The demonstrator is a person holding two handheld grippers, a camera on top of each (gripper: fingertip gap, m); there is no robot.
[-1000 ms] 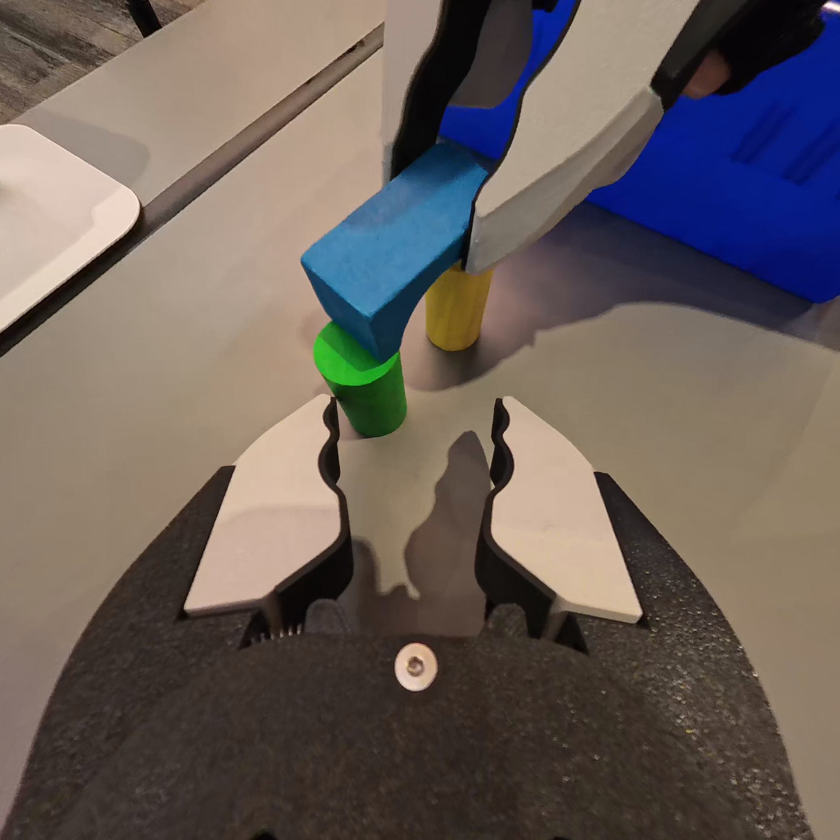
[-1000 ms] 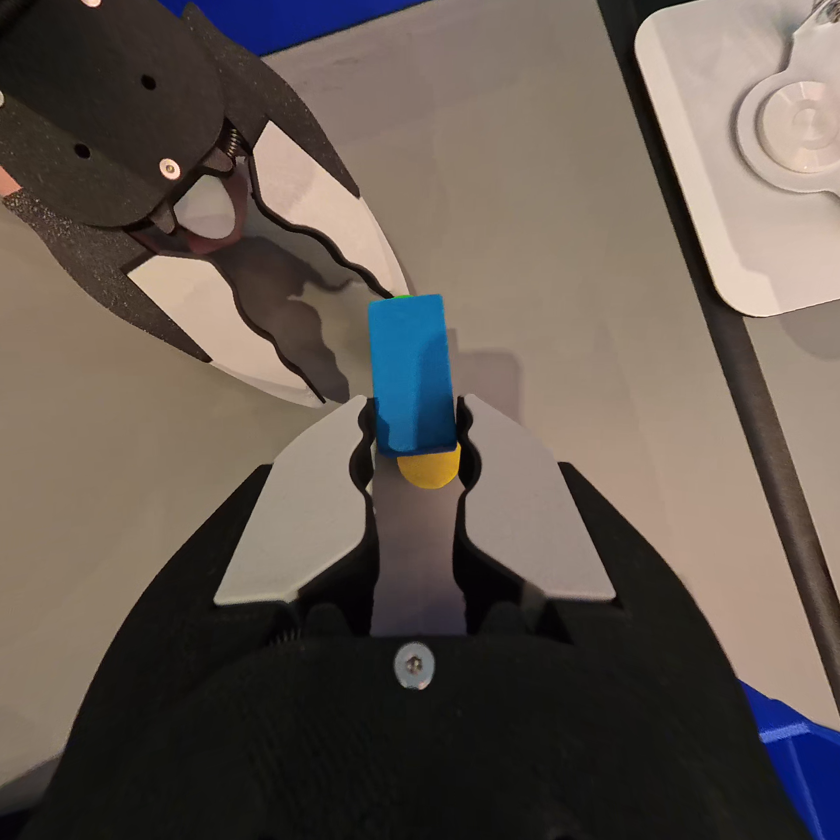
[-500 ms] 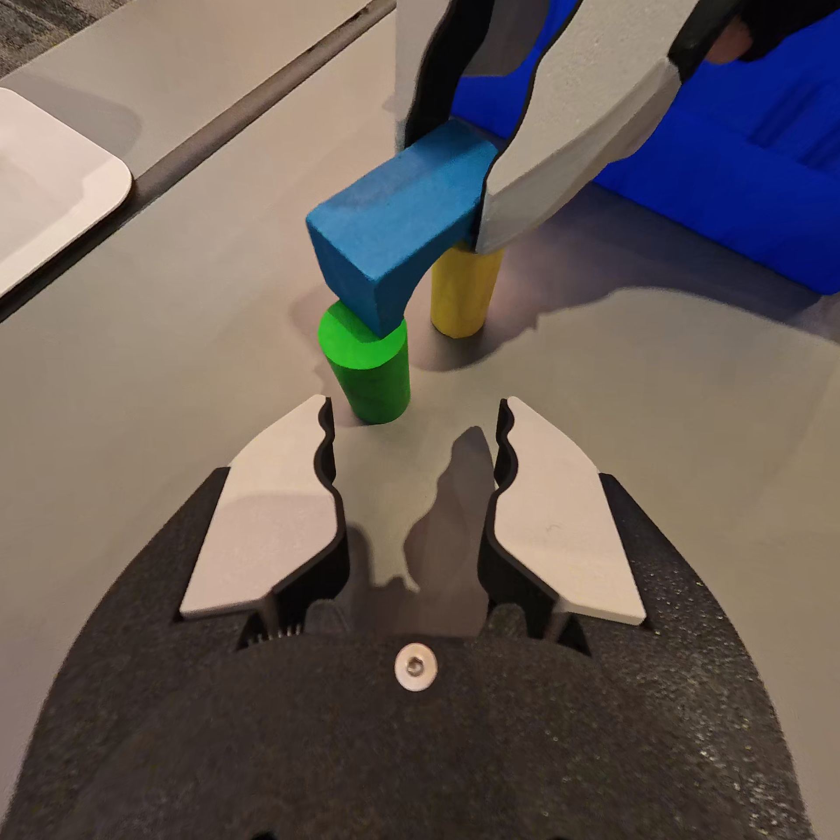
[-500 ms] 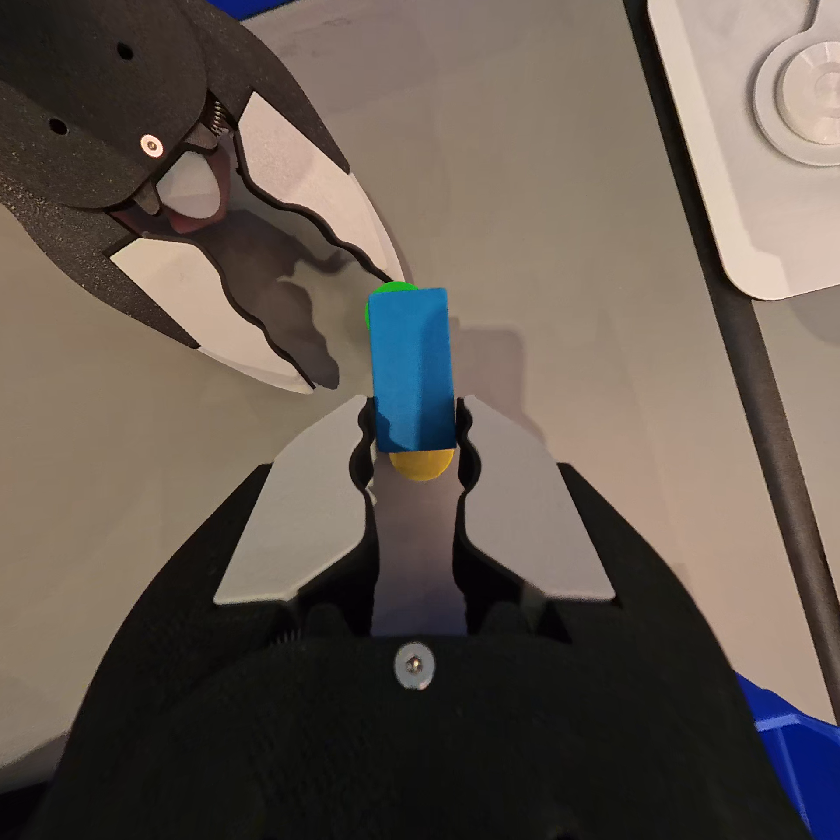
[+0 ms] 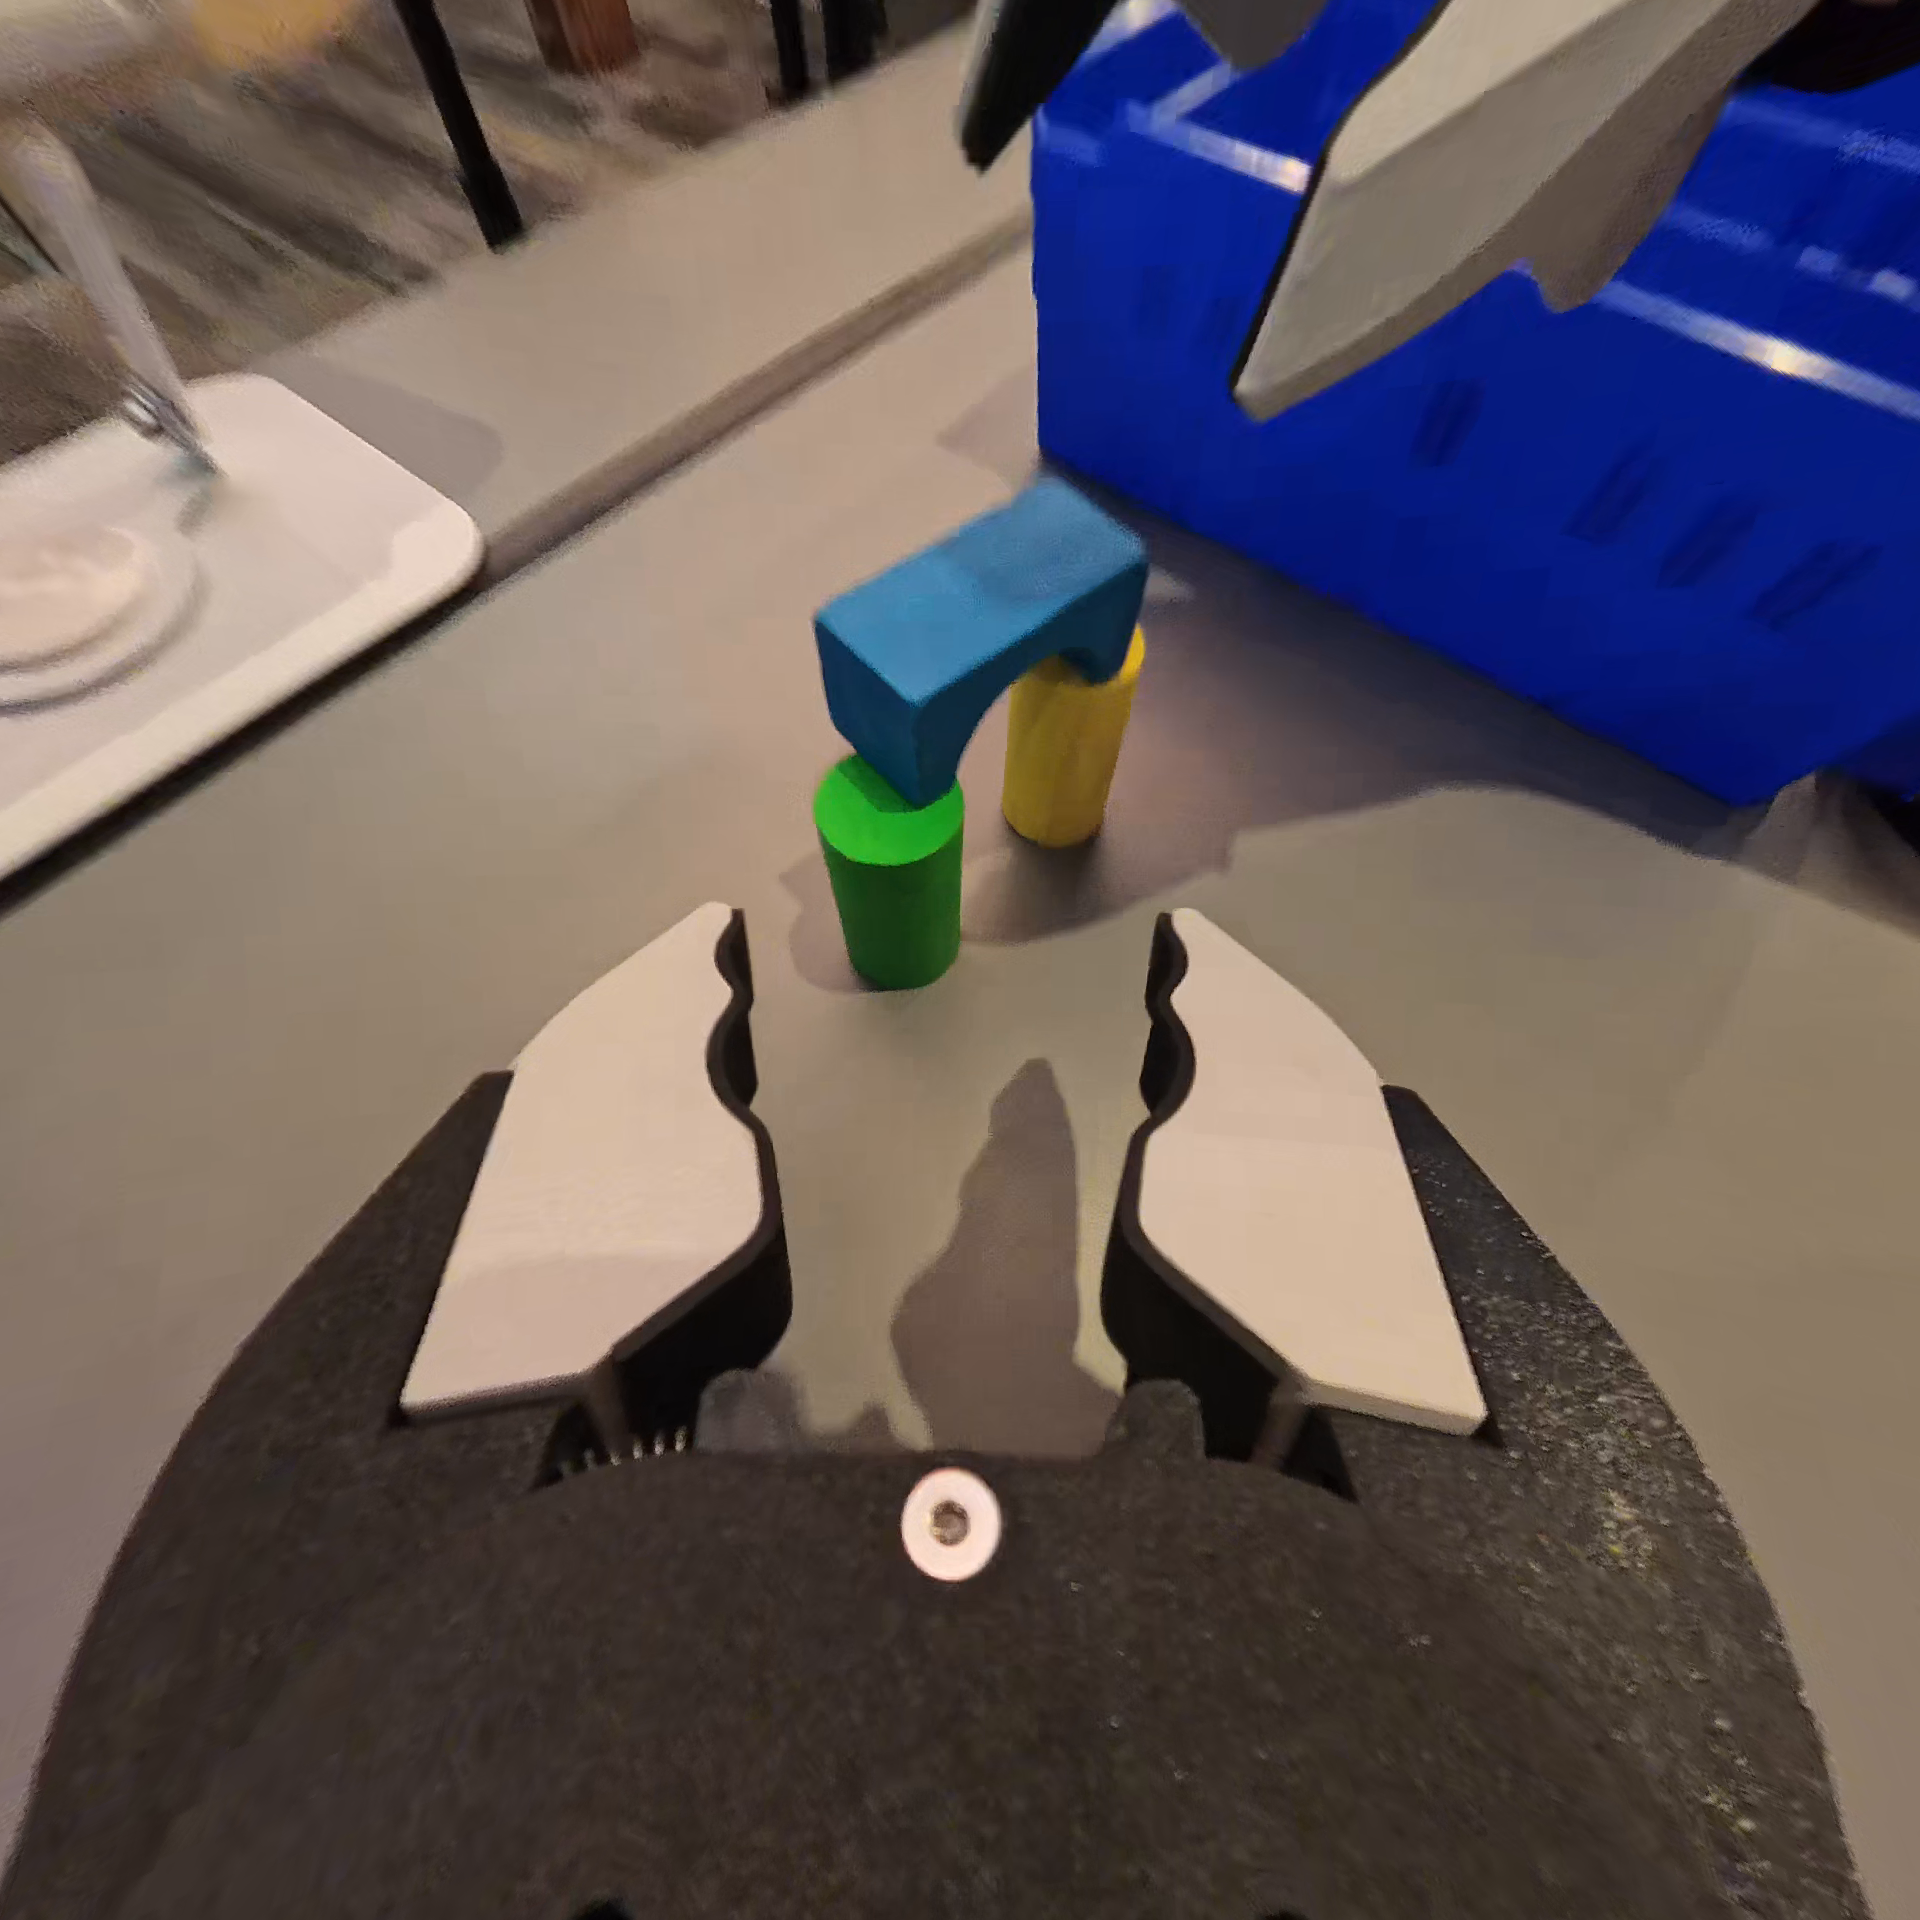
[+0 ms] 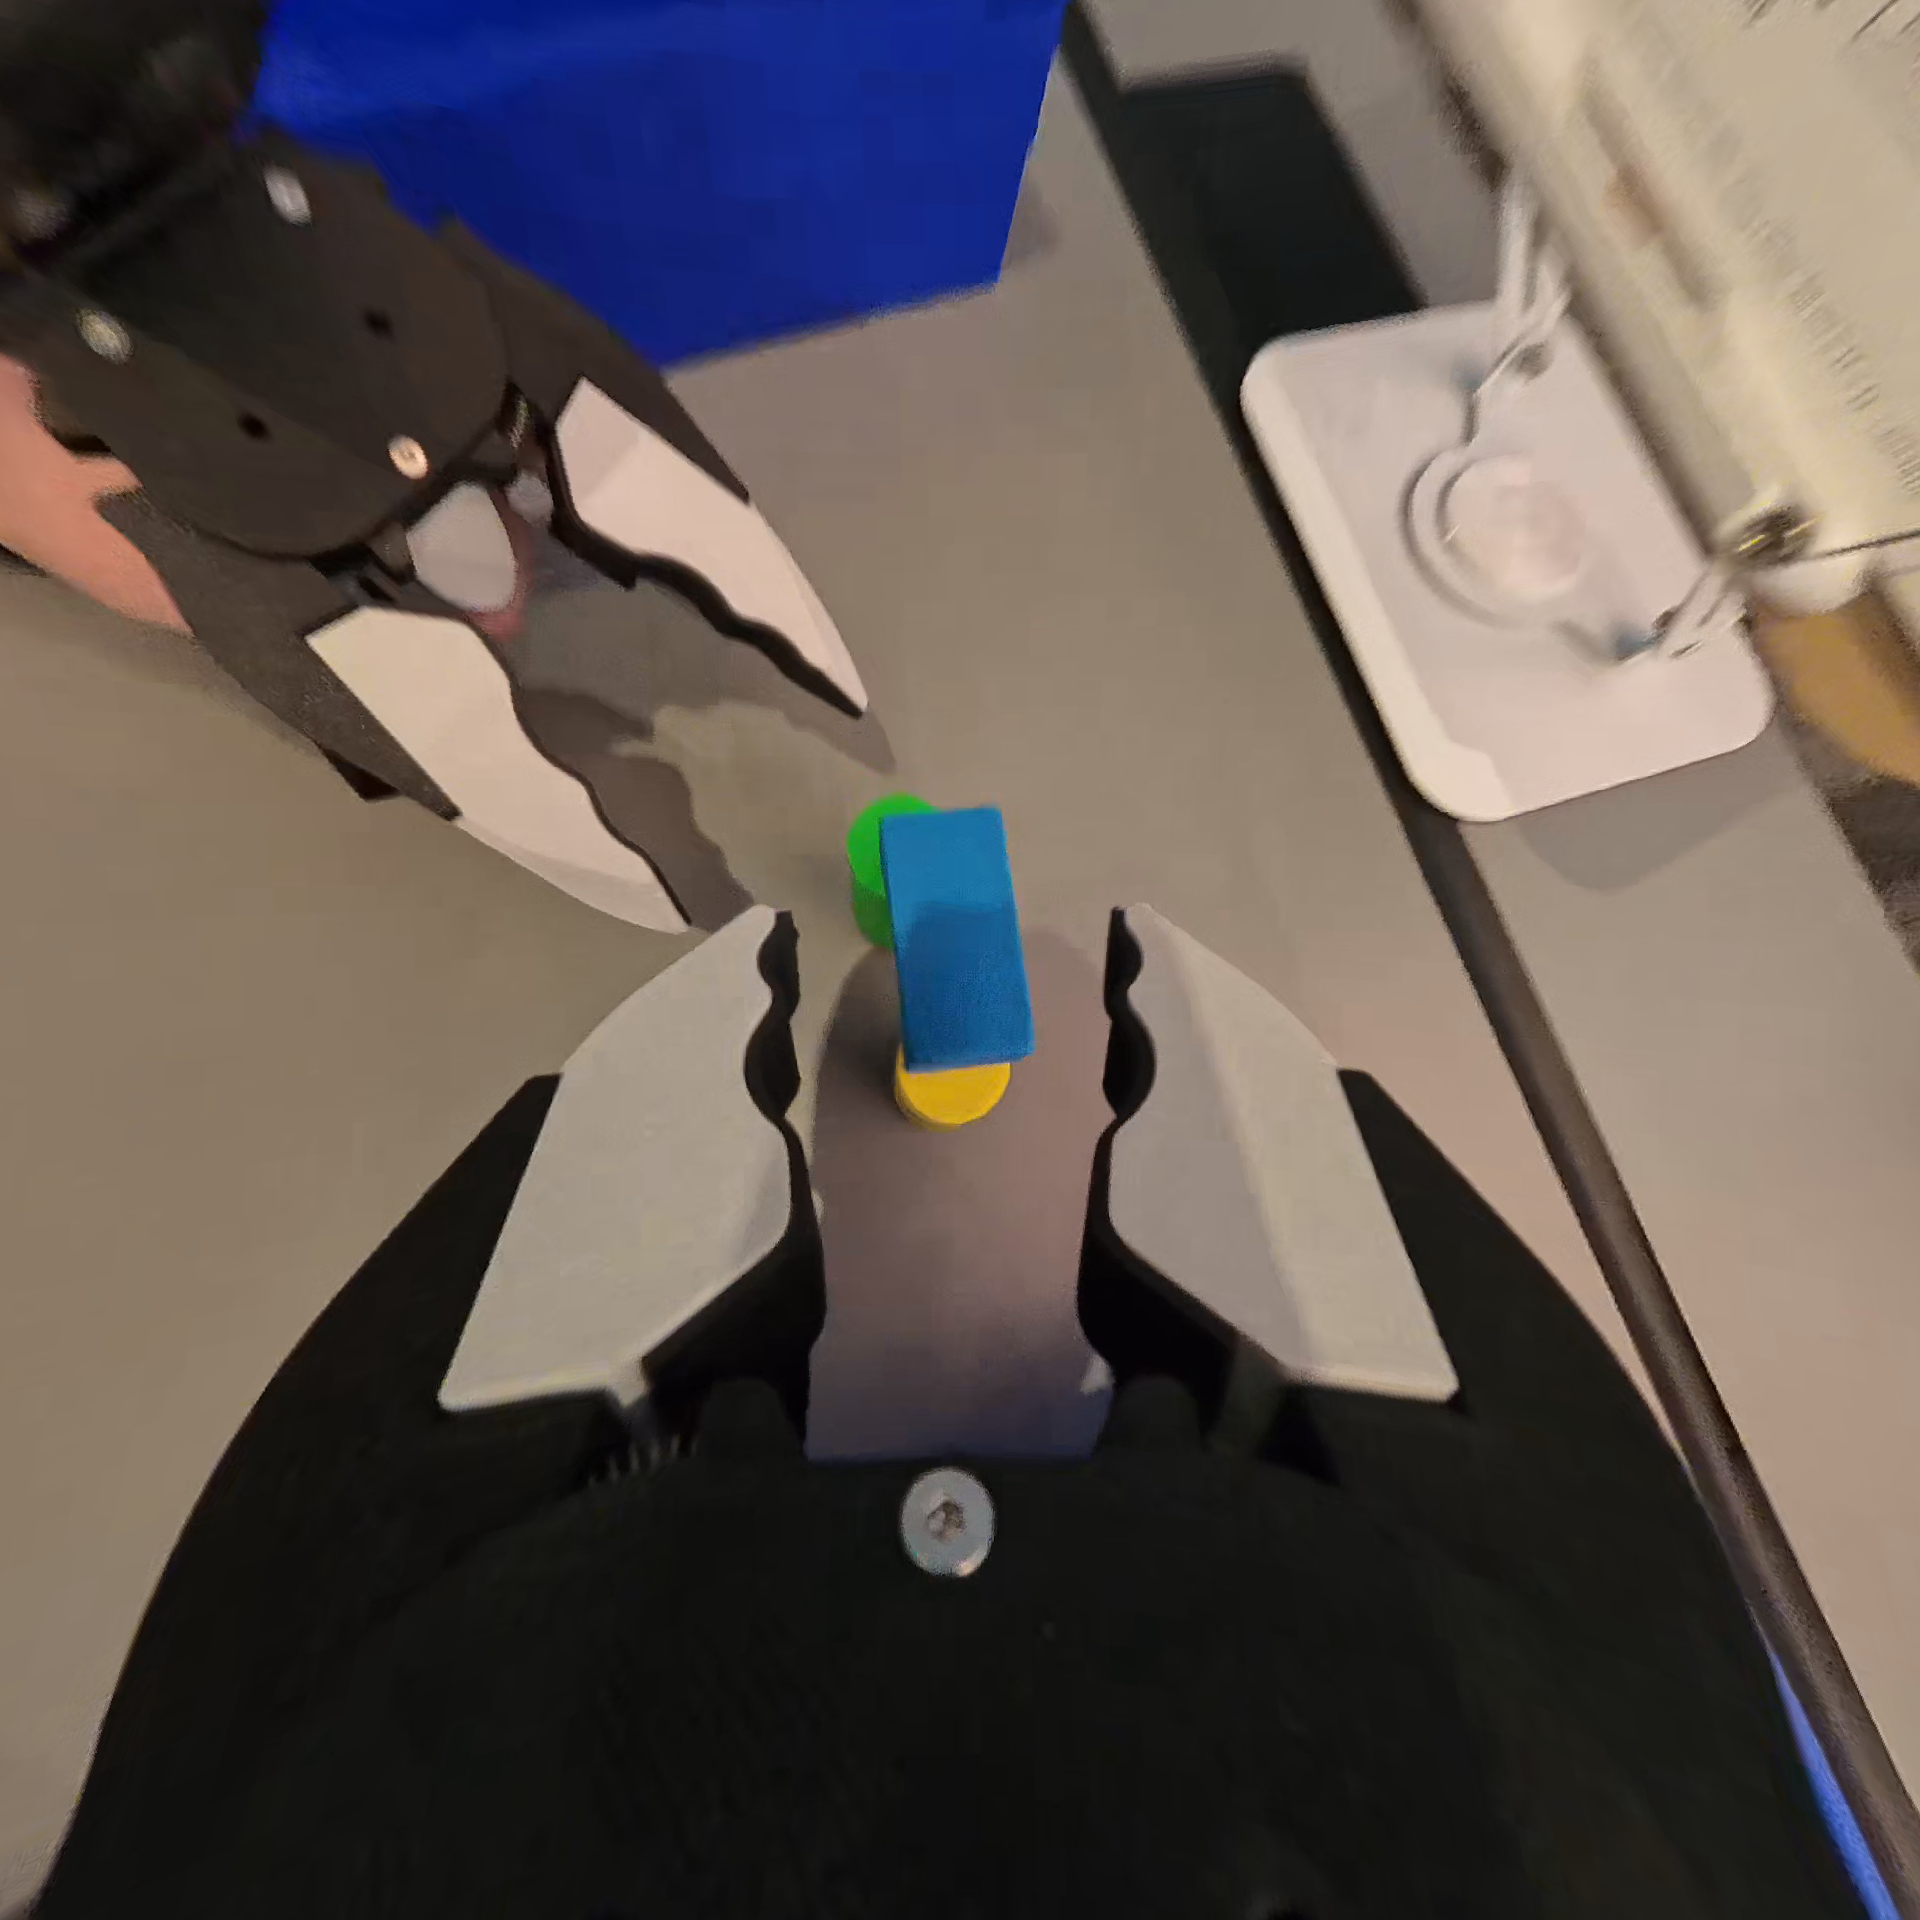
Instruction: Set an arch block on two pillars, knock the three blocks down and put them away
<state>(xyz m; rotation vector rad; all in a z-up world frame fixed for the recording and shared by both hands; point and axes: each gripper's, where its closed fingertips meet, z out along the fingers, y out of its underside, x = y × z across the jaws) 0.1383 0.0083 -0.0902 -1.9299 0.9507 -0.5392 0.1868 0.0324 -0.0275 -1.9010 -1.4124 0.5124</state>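
In the middle of the frame the blue arch block (image 5: 977,613) is resting skewed on the green pillar (image 5: 894,873) and yellow pillar (image 5: 1065,753) on the counter (image 5: 416,935). Both the left gripper (image 5: 945,935) and right gripper (image 6: 951,925) are gaping empty. The blocks look light and rigid; its flat sides are offering the surest hold.

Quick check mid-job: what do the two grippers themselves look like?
Both look alike. The left gripper and right gripper each have a black, grainy-textured body, two pale grey jaws with wavy black inner edges, and a silver screw at the centre of the body. A small spring shows at the left jaw's base. No cables or sleeves are visible.
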